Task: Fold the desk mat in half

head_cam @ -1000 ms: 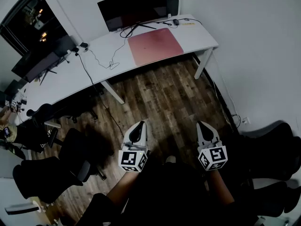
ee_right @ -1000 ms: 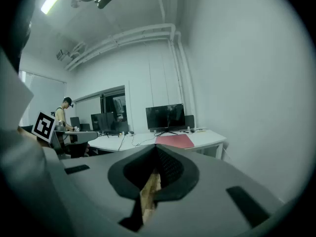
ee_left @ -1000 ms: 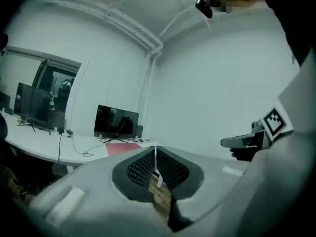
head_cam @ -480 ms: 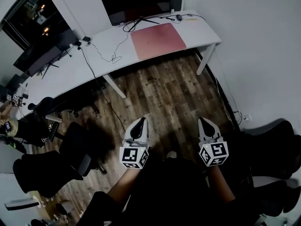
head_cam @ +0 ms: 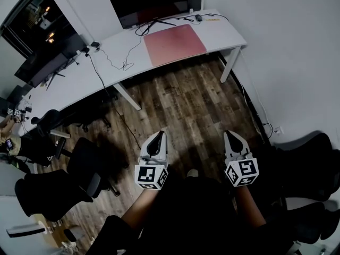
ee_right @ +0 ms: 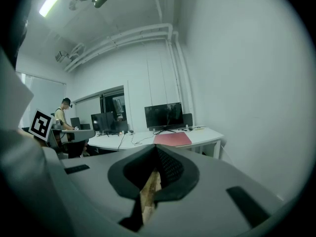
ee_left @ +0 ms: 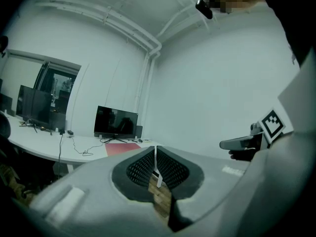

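You are in an office: at 12 o'clock a long white desk [head_cam: 223, 34] carries a black monitor [head_cam: 149, 4] and loose cables [head_cam: 126, 64], and black office chairs [head_cam: 48, 195] stand at 8 o'clock on the wood floor [head_cam: 186, 105].

The left gripper [head_cam: 158, 138] and right gripper [head_cam: 231, 137] are pale grey with black meshed pads [ee_left: 140, 167] and black-and-white marker cubes [head_cam: 150, 177]; the person wears black.

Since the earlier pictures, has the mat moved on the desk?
No. The mat still lies flat at the same spot on the desk, in front of the monitor, near the desk's right end.
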`<state>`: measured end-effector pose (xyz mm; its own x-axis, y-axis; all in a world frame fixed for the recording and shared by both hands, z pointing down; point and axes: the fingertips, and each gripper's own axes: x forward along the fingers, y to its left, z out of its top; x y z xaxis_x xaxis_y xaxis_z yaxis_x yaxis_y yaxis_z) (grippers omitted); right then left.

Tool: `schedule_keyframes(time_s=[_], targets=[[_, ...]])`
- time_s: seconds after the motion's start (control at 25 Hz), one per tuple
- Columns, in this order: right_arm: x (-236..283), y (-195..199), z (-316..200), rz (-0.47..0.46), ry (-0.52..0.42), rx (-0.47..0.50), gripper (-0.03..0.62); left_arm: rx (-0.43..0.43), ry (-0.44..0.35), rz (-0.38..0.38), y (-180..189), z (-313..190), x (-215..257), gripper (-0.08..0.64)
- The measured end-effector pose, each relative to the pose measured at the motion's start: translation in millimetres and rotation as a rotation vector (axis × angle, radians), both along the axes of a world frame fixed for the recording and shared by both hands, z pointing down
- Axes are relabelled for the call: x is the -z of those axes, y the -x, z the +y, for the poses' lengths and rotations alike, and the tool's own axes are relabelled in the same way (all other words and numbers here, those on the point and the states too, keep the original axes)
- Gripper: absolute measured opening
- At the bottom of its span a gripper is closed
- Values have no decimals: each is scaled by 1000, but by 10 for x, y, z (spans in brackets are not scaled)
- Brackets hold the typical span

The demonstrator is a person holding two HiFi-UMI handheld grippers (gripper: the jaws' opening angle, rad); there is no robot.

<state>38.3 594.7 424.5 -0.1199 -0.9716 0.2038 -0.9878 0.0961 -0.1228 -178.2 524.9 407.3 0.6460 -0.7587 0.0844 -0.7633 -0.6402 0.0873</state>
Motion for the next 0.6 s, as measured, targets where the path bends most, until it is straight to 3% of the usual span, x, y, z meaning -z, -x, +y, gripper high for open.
schedule_keyframes(time_s=[0.6], targets=[[-63,-272,48,-40,-17,-1,0,-6,-6,-26,-248,73,-3,25]])
